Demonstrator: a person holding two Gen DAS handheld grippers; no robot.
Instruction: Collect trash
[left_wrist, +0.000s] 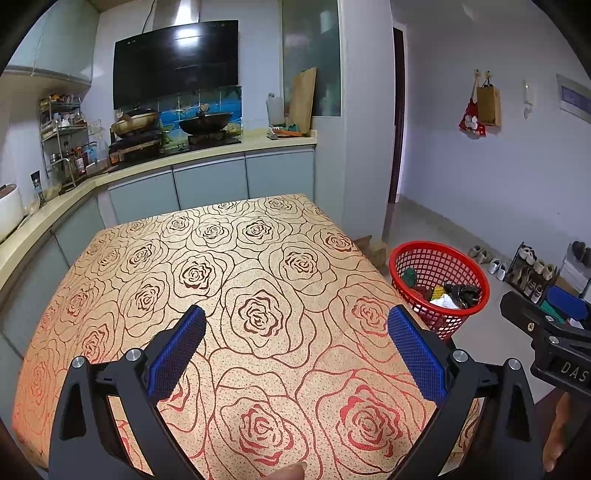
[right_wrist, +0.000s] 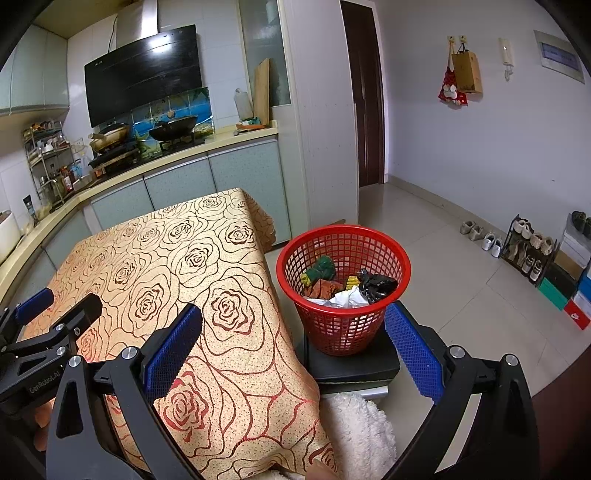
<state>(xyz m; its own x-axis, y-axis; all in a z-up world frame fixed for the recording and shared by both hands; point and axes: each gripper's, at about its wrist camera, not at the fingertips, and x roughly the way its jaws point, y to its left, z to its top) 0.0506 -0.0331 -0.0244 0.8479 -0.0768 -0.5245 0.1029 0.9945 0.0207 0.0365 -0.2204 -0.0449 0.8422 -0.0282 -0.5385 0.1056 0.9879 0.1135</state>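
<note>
You are holding both the left gripper (left_wrist: 295, 328) and right gripper (right_wrist: 293, 326) with jaws spread wide, carrying nothing. The rose-patterned tablecloth (left_wrist: 229, 280) is showing no litter; the crumpled trash (right_wrist: 347, 286) is sitting in the red mesh basket (right_wrist: 343, 325), so collecting looks finished.

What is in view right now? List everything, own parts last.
table: one, gold cloth with red roses, centre, nothing on it
basket: one, red mesh, on a dark block right of the table
trash: several pieces, green, yellow, white, black, inside the basket
woks: two, dark, on the stove at the back counter
hood: one, black, above the stove
bags: two, red and brown, hanging on the right wall
shoes: several pairs, pale, floor and rack at right
towel: one, white, below the block
left gripper: open, holding nothing, over the table
right gripper: open, holding nothing, before the basket
</note>
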